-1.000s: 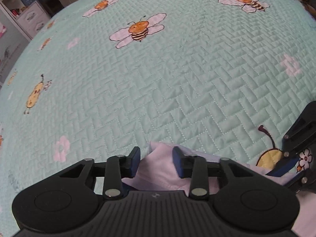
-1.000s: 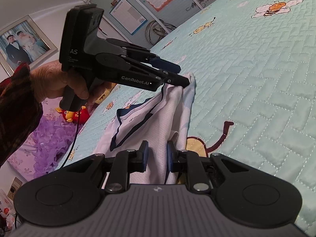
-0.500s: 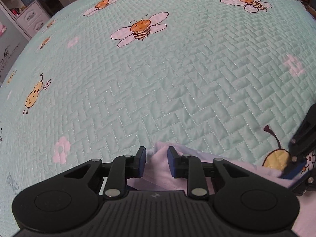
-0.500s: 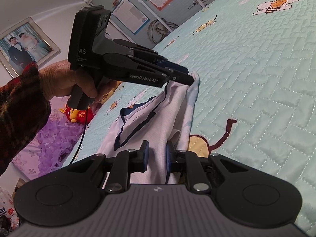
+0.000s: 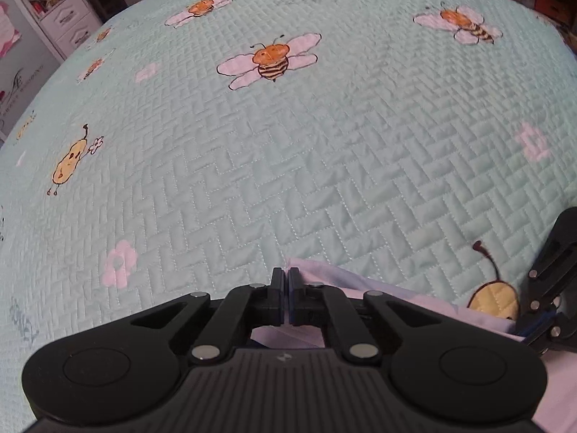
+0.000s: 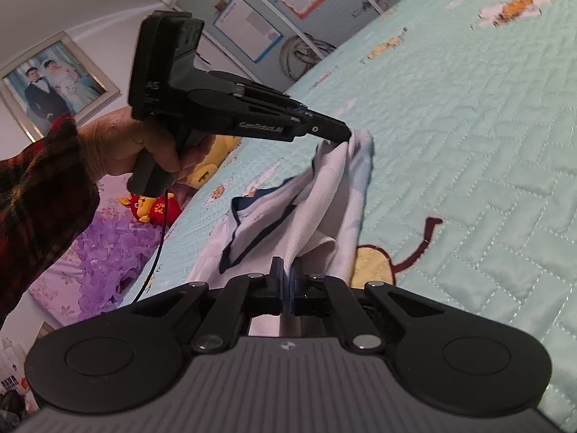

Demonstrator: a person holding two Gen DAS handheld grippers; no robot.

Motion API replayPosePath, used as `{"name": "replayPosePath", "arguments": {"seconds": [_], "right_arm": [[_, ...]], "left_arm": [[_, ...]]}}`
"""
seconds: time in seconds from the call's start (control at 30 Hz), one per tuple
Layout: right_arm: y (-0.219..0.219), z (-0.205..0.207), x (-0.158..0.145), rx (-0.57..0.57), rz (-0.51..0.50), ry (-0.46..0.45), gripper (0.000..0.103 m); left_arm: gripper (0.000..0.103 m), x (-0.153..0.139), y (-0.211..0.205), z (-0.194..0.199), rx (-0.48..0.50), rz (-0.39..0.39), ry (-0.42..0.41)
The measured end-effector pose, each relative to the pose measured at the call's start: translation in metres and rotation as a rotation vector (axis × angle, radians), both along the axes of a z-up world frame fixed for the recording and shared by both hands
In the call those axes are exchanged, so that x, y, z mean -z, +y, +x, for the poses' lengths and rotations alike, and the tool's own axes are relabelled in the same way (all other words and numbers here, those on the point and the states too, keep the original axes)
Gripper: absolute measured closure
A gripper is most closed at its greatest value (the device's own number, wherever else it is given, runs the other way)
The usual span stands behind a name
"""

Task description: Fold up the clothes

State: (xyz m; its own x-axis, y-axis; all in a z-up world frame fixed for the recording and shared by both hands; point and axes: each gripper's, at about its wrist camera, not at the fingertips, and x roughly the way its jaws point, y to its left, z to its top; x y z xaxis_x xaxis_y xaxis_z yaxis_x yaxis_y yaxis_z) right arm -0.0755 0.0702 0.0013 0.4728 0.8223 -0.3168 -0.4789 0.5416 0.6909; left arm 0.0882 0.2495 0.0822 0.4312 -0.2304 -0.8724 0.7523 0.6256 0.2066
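Now both grippers are pinching the same white garment (image 6: 324, 195), a light piece with dark navy trim that lies along the near edge of a mint-green quilted bedspread (image 5: 306, 166) printed with bees and small flowers. Seen from the right wrist camera, the left gripper (image 6: 342, 133) has its jaws pressed together on a bunched corner of the cloth, which is lifted off the bedspread and drapes down from the tips; a hand (image 6: 140, 151) in a dark red plaid sleeve (image 6: 43, 195) holds that gripper's handle. Closer to that camera, the right gripper (image 6: 286, 281) has its jaws closed on a fold of the same cloth, so the fabric spans from one gripper to the other. From the left wrist camera, the left gripper's jaws meet at the garment's edge, with pale fabric showing beneath them and running off to the right. A framed photograph (image 6: 54, 83) hangs on the wall behind.
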Motion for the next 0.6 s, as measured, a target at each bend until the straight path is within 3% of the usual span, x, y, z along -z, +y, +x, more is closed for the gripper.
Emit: {"name": "replayPosePath", "arguments": {"seconds": [0.1,0.23,0.37,0.5,0.6], "right_arm": [[0.001,-0.002,-0.001,-0.011,-0.012,-0.027,0.102],[-0.001,0.003,0.003,-0.002,-0.016,0.008,0.102],[-0.004,0.007,0.007,0.000,-0.012,0.045,0.101],[-0.007,0.007,0.008,-0.005,-0.010,0.053,0.097],[-0.015,0.005,0.006,0.012,0.024,0.045,0.097]], "left_arm": [[0.101,-0.001,0.000,-0.002,0.004,0.011,-0.006],[0.099,-0.004,0.002,-0.001,-0.038,0.006,-0.059],[0.099,-0.005,0.010,-0.003,-0.057,-0.032,-0.047],[0.098,0.003,0.016,-0.011,-0.035,-0.007,-0.026],[0.098,0.002,0.026,-0.017,-0.069,-0.068,-0.055]]}}
